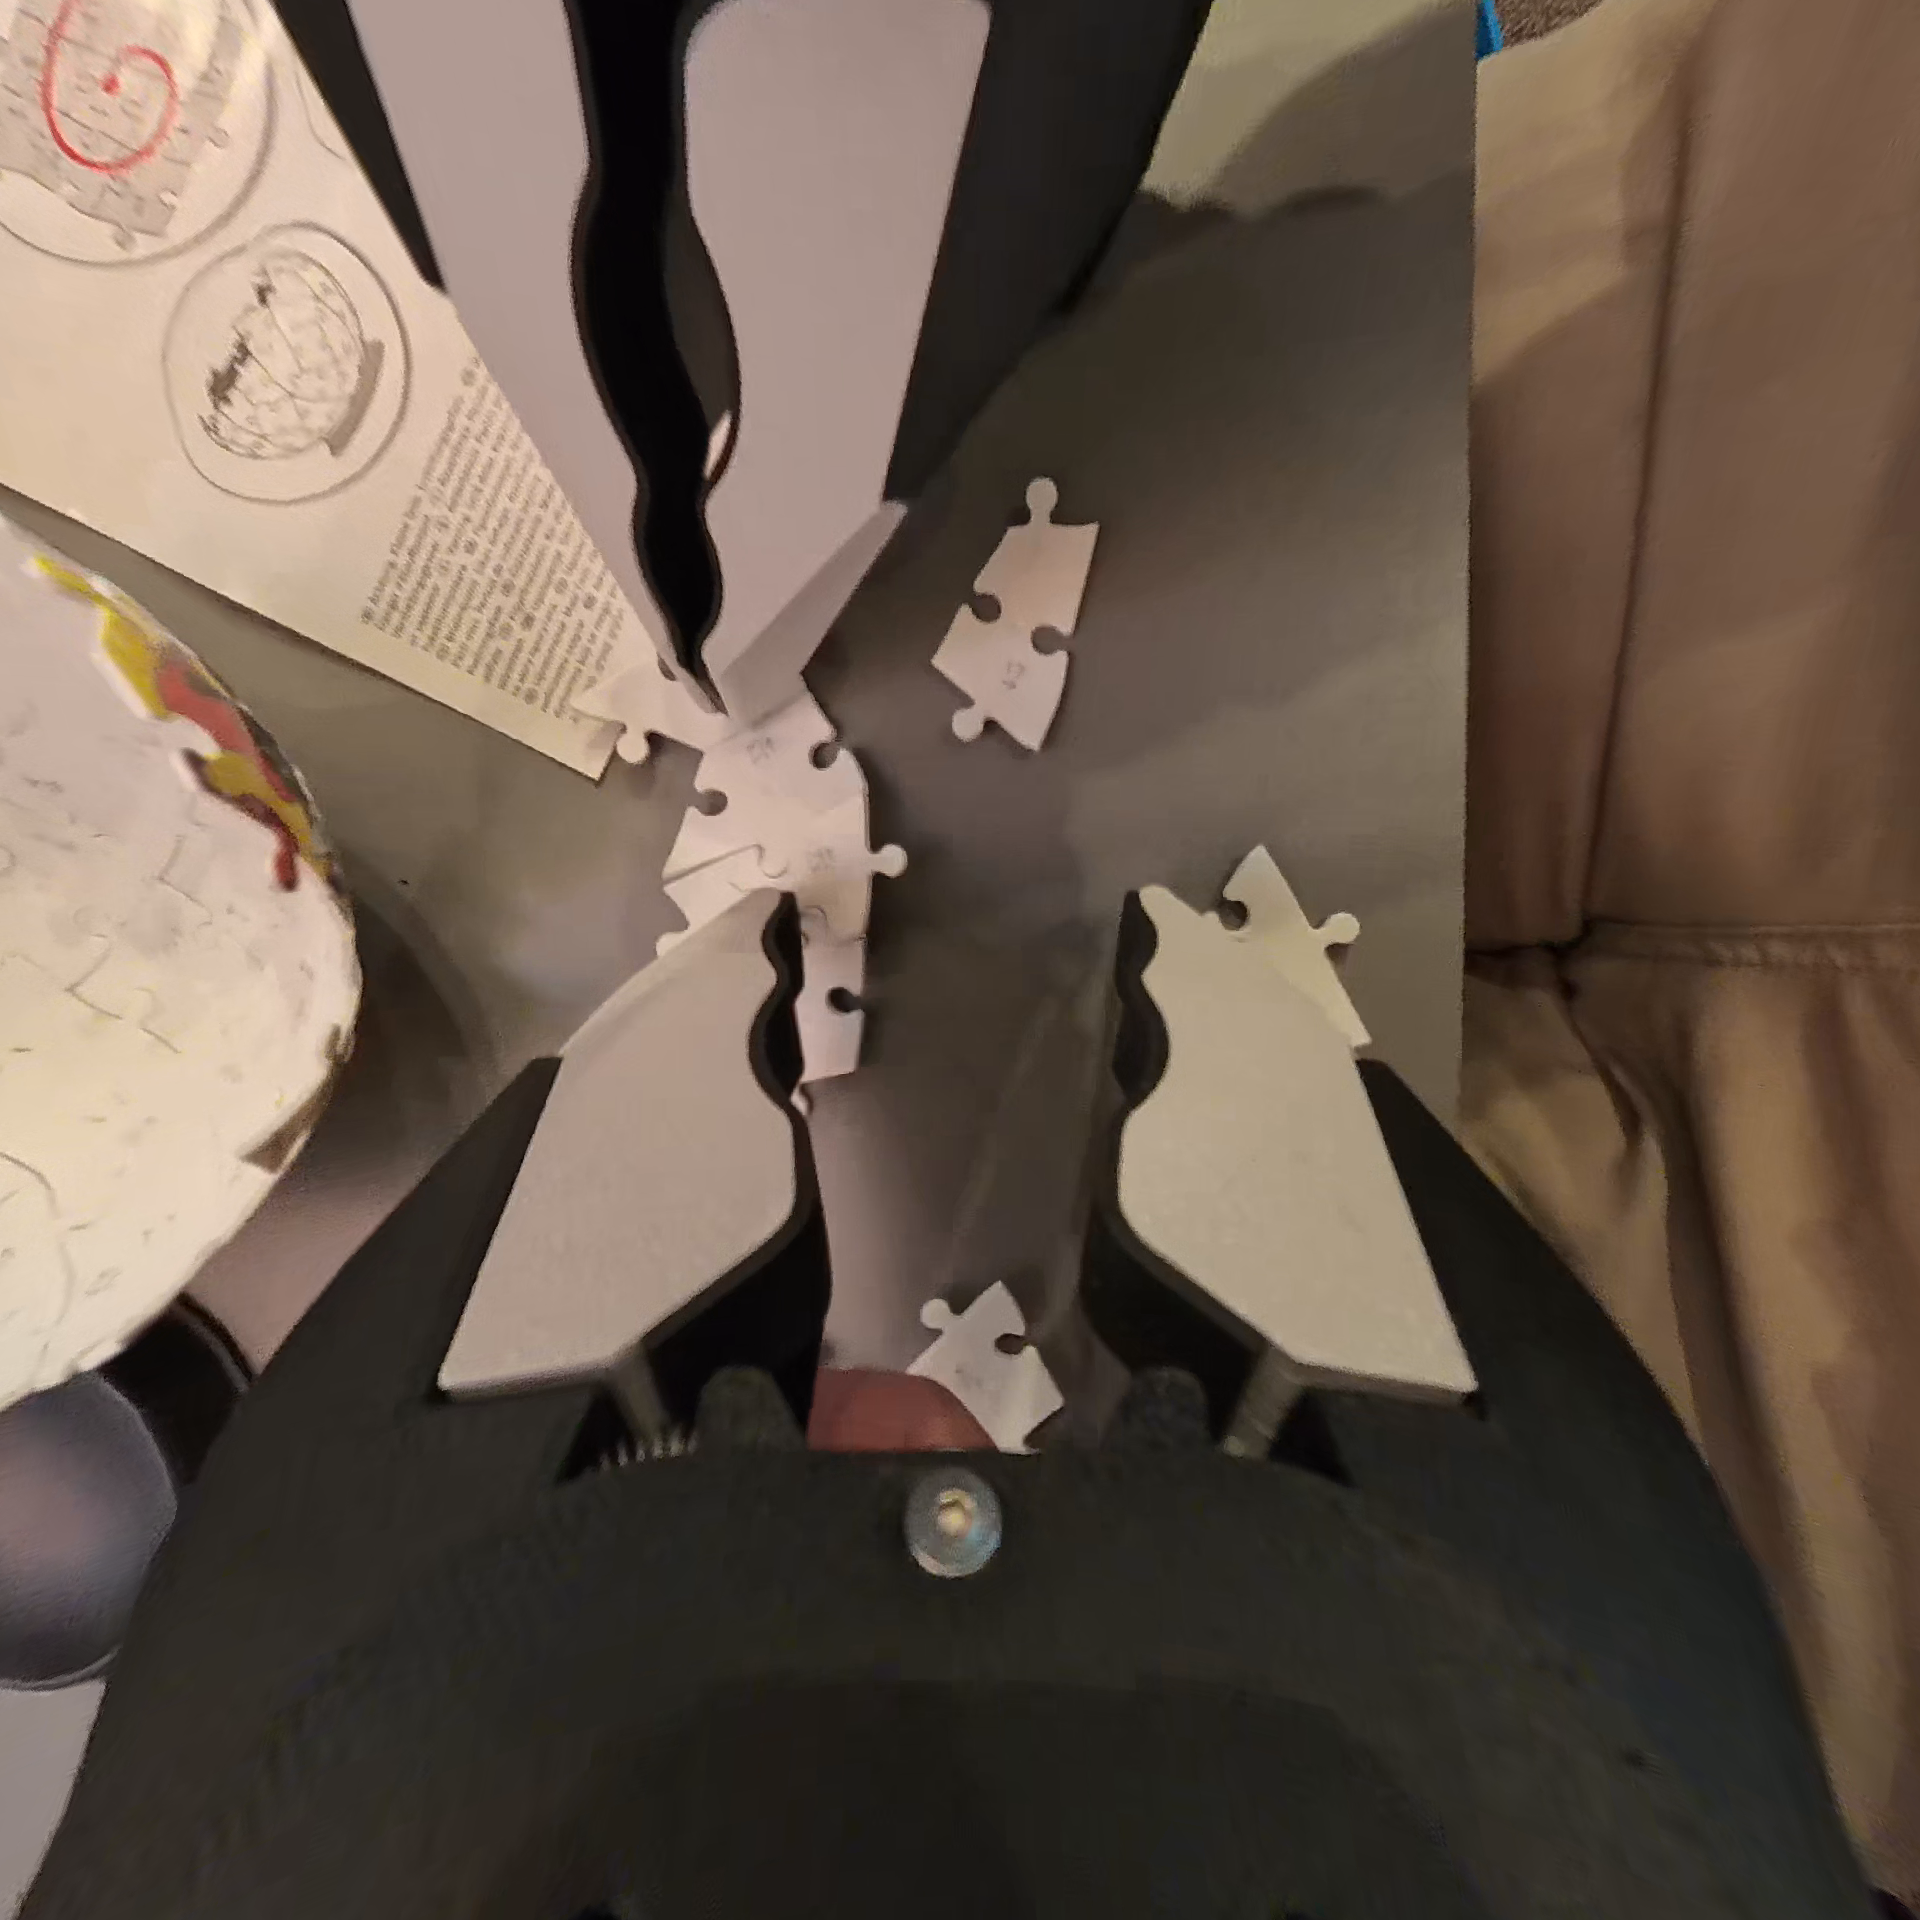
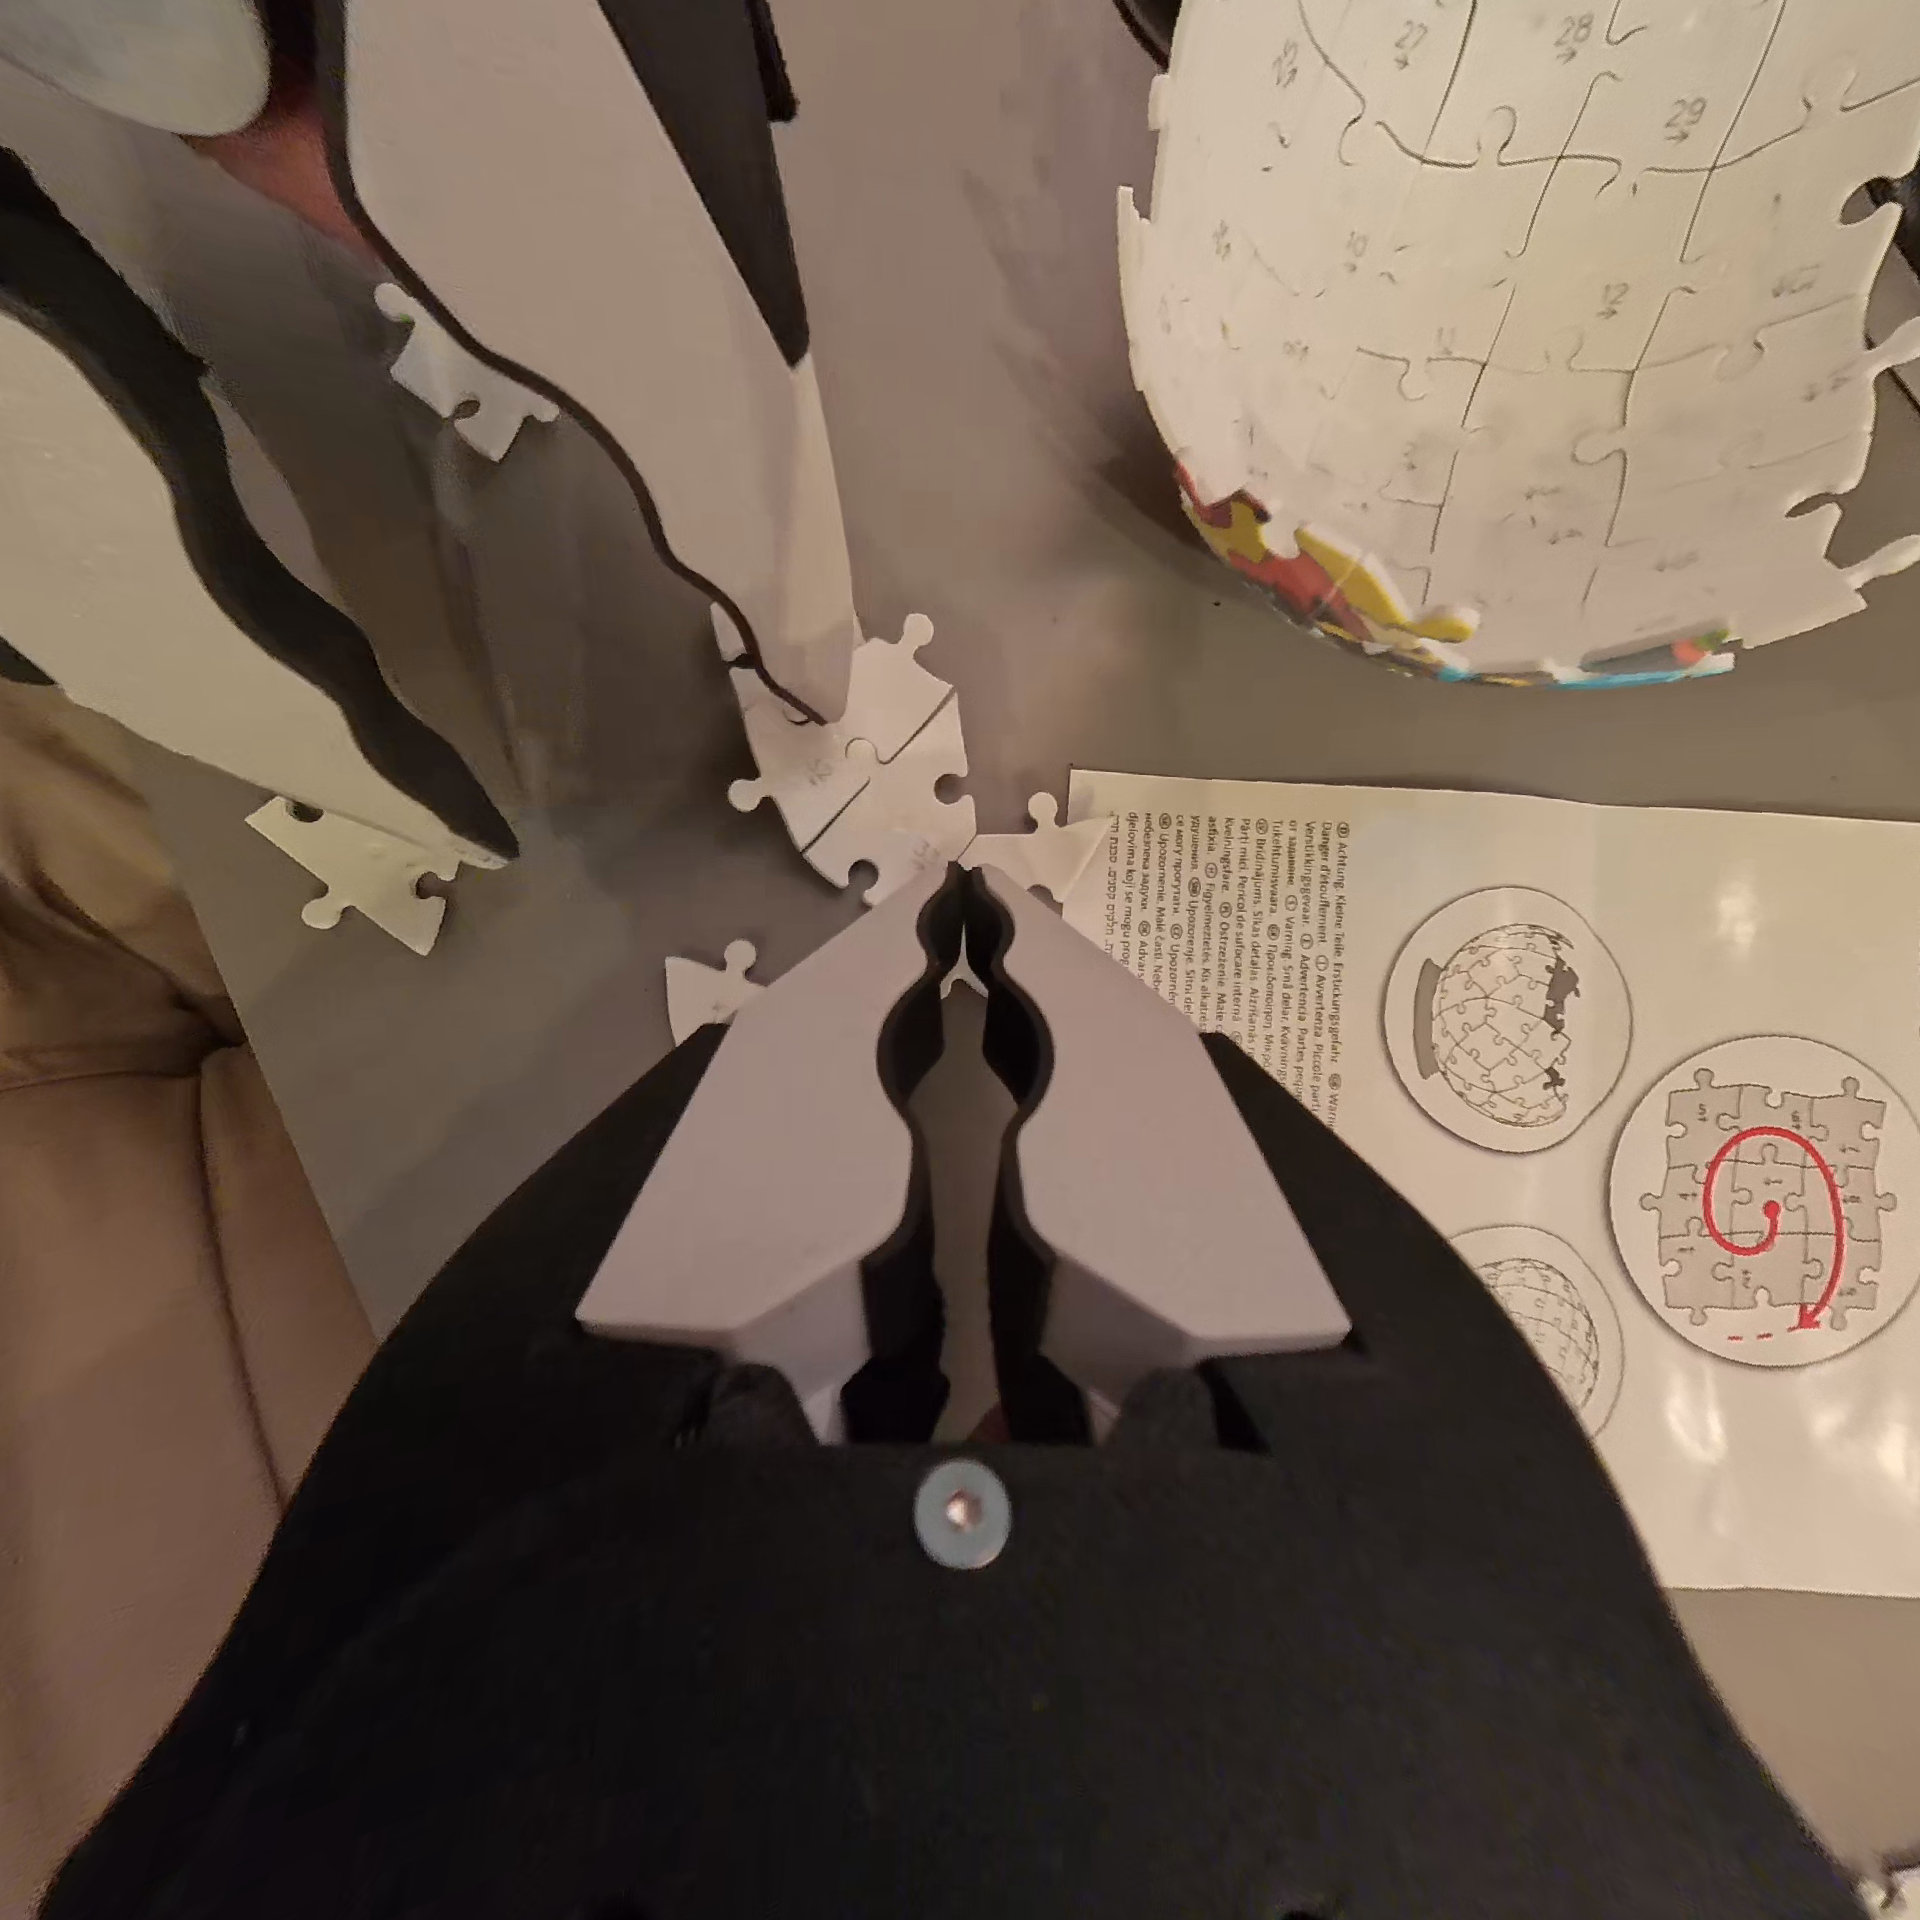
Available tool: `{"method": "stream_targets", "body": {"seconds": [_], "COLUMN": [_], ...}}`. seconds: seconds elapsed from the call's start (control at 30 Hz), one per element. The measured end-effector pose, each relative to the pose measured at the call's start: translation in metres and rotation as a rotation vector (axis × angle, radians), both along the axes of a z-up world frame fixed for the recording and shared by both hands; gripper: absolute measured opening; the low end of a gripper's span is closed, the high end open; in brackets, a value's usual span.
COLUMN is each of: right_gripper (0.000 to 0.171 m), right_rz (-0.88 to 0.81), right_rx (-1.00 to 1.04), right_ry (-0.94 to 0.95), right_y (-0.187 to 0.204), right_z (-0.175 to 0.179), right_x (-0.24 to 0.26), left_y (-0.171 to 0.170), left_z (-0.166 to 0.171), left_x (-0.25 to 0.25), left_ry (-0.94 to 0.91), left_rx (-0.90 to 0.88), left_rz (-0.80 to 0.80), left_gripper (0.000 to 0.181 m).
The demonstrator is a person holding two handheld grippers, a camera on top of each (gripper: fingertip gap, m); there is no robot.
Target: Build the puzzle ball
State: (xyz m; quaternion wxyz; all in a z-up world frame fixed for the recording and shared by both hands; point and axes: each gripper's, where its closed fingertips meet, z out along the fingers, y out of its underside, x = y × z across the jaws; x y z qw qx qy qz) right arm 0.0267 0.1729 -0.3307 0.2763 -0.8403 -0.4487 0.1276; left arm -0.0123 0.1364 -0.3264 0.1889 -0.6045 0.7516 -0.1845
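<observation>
The half-built puzzle ball [image 2: 1507, 343], white inside with a coloured rim, lies on the grey table [image 2: 1039, 468]; it also shows in the left wrist view [image 1: 125, 987]. A small cluster of joined white pieces [image 2: 862, 769] lies between the grippers, and shows too in the left wrist view [image 1: 790, 821]. My right gripper [image 2: 961, 883] is shut, its tips pinching a white puzzle piece [image 2: 1049, 842] at the cluster's edge. My left gripper [image 1: 956, 925] is open; one of its fingers [image 2: 821, 623] rests on the cluster.
Loose white pieces lie around: one [image 1: 1013, 623] beyond the cluster, one [image 1: 1288, 935] under my left gripper's right finger, one [image 1: 987, 1351] near its base. An instruction sheet [image 2: 1558, 1039] lies beside the ball. A beige sofa [image 1: 1714, 727] borders the table. The grippers' ends are close to 6 centimetres from one another.
</observation>
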Motion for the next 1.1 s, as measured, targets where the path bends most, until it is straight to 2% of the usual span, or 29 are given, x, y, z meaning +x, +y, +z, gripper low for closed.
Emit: {"method": "stream_targets", "body": {"seconds": [0.27,0.6,0.8,1.1], "right_gripper": [0.000,0.000,0.000,0.000], "right_rz": [0.009,0.000,0.026,0.015], "right_rx": [-0.004,-0.003,-0.019,-0.056], "right_ry": [-0.016,-0.002,0.085,0.051], "right_y": [-0.003,-0.002,-0.006,-0.008], "right_z": [0.001,0.002,0.009,0.000], "right_x": [-0.001,-0.002,-0.021,-0.025], "left_y": [0.000,0.002,0.001,0.001], "left_z": [-0.007,-0.007,-0.006,-0.006], "left_x": [-0.001,0.000,0.000,0.002], "left_ry": [-0.011,-0.020,-0.005,0.003], "left_rx": [-0.012,-0.007,-0.007,-0.014], "left_rz": [0.017,0.046,0.047,0.049], "left_gripper": [0.055,0.040,0.039,0.041]}}
